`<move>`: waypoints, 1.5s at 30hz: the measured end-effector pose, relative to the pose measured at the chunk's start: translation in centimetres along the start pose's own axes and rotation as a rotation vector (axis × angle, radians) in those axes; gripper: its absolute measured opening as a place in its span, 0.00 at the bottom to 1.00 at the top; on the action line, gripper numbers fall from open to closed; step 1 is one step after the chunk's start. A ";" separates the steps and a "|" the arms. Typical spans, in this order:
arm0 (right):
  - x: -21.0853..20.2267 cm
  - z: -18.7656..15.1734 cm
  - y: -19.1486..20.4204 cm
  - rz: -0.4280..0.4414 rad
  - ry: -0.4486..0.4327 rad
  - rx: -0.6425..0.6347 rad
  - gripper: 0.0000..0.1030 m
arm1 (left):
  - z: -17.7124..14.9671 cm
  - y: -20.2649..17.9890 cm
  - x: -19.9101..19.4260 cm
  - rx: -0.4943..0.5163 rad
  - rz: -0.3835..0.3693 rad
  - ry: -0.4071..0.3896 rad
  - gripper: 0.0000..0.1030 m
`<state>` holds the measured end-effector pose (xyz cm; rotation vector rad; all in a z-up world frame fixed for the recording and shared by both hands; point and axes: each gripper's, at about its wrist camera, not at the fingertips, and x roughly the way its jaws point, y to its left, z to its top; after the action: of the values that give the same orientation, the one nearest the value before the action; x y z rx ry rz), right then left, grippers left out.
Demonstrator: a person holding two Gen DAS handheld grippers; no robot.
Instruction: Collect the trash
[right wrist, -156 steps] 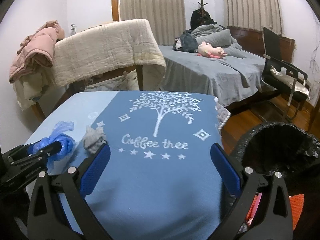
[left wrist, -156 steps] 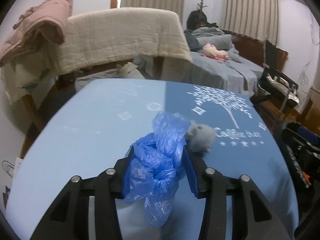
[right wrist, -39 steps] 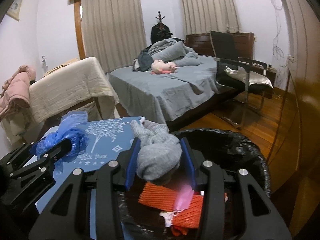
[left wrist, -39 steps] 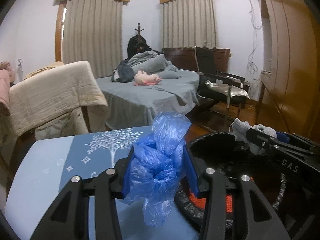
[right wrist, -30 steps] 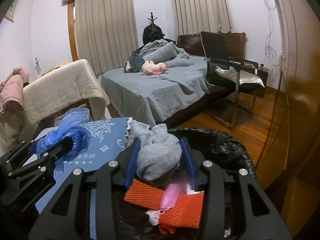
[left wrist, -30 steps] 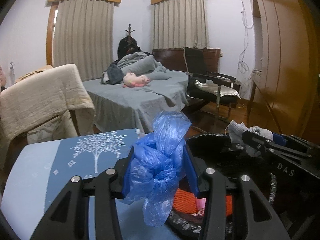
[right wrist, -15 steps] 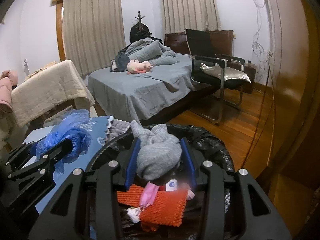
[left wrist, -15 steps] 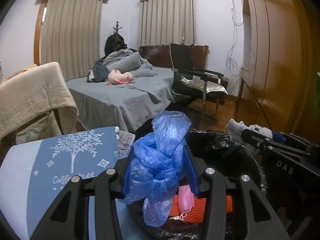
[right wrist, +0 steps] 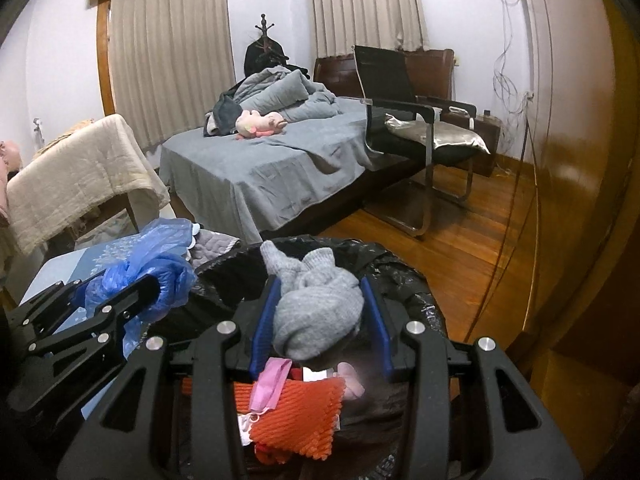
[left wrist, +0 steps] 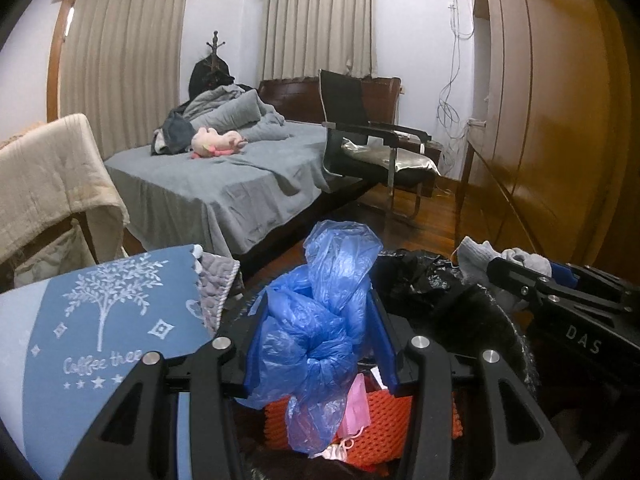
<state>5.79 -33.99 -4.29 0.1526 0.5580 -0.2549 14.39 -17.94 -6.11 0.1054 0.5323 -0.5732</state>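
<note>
My left gripper (left wrist: pixel 320 340) is shut on a crumpled blue plastic bag (left wrist: pixel 320 320) and holds it over the near edge of the black-lined trash bin (left wrist: pixel 420 276). My right gripper (right wrist: pixel 318 320) is shut on a grey knit sock (right wrist: pixel 316 308) and holds it above the bin's opening (right wrist: pixel 404 280). Inside the bin lie an orange mesh piece (right wrist: pixel 296 412) and a pink face mask (right wrist: pixel 272 380). The blue bag also shows at the left of the right wrist view (right wrist: pixel 156 268), and the sock at the right of the left wrist view (left wrist: pixel 476 256).
The table with the blue "Coffee tree" cloth (left wrist: pixel 88 340) is to the left of the bin. Beyond are a grey bed (left wrist: pixel 224 184), a black chair (left wrist: pixel 368 148), a blanket-draped chair (left wrist: pixel 44 176), wood floor (right wrist: pixel 480 240) and a wooden wardrobe (left wrist: pixel 560 120) at the right.
Both grippers have moved right from the table to over the bin, still holding the bag and the sock. More of the bin's contents show below them now.
</note>
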 end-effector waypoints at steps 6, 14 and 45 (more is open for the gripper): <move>1.2 0.1 -0.5 -0.009 0.008 -0.003 0.39 | 0.0 -0.1 1.9 0.000 -0.017 0.020 0.44; 2.3 0.0 -0.8 -0.018 0.025 -0.012 0.41 | -0.4 -0.3 3.3 0.011 -0.026 0.040 0.44; -4.7 0.1 3.7 0.052 -0.036 -0.060 0.95 | -0.1 4.7 -7.2 -0.038 0.151 -0.063 0.94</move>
<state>3.04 -29.52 -1.34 0.1043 0.5248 -0.1904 11.84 -10.44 -2.80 0.0902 0.4699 -0.4170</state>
